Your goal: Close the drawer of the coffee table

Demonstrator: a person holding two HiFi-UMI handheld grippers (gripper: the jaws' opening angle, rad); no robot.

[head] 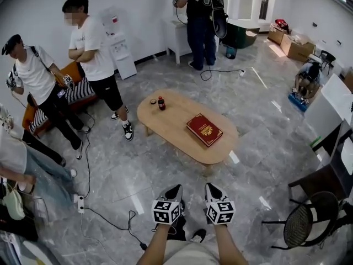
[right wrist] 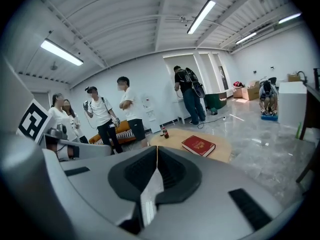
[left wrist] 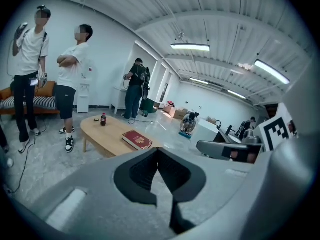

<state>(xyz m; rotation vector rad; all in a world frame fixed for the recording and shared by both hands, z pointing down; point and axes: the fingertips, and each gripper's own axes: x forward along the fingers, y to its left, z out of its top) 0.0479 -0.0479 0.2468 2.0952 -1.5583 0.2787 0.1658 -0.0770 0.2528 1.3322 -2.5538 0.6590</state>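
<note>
Both forearms reach forward from the near edge of the head view, side by side and close together. They hold the left gripper (head: 175,190) and the right gripper (head: 212,187) low over the grey floor (head: 110,175), pointing ahead and a little downward toward the coffee table (head: 171,127).

In its own view the left gripper (left wrist: 158,152) has its jaws together at the tips with nothing between them. The right gripper (right wrist: 157,150) is the same, jaws together and empty. Neither touches anything.

The table stands well apart from them, farther into the room. It carries a red book (head: 204,130) at its nearer right end and a small dark bottle (head: 161,103) at the far left end. Its drawer cannot be made out from here, perhaps because it faces away.
</note>
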